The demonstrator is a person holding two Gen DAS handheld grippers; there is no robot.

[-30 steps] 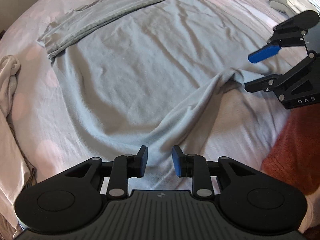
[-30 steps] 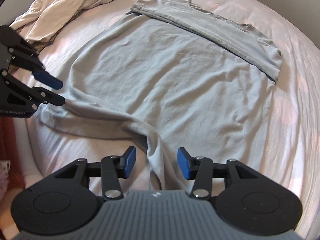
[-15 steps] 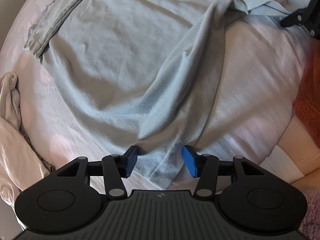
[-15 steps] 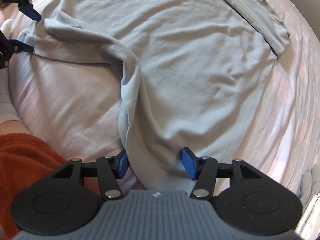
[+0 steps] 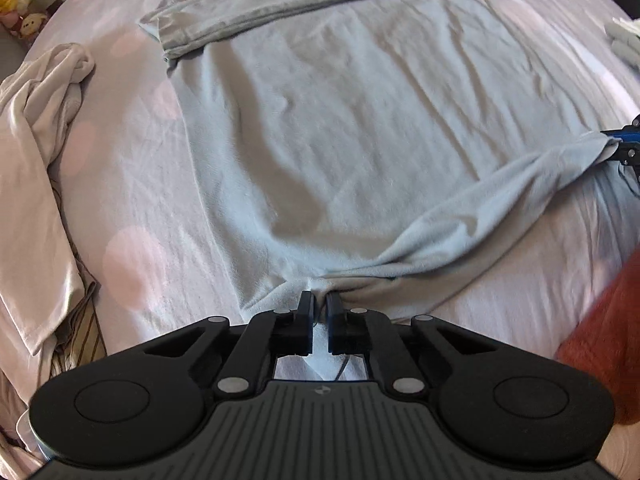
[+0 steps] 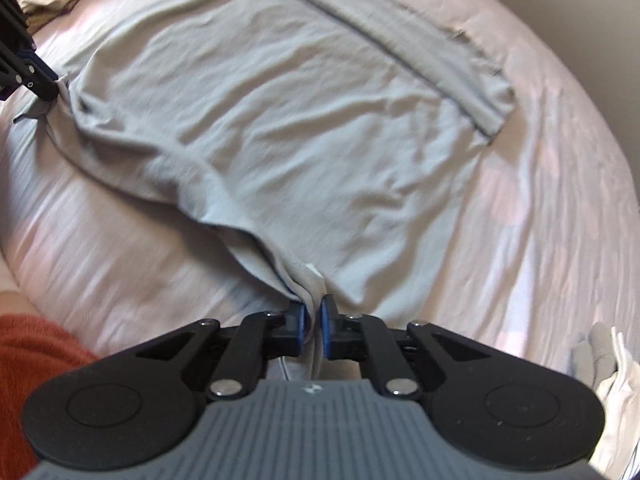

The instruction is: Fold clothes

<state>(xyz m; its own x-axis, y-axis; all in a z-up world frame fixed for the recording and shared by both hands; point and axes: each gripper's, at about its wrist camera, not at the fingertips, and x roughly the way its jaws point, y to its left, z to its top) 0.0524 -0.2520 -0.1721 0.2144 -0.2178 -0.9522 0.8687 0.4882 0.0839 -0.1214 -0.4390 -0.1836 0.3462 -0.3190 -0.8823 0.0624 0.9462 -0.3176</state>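
grey shirt point(image 5: 360, 128): spread flat mid-bed, far edge already folded | left gripper point(image 5: 319, 312) and right gripper point(image 6: 311, 316): each pinched on a near-hem corner | risk: thin bunched hem slips free during fold, or corners travel unevenly, skewing it | beige garment point(image 5: 36, 128): left of shirt

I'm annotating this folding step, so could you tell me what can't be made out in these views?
- Left wrist view: the right gripper is cut off by the frame edge.
- Right wrist view: the left gripper is half out of frame.
- Both views: the grey shirt hem inside the jaws is hidden by them.
- Right wrist view: the white items are cropped and unidentifiable.
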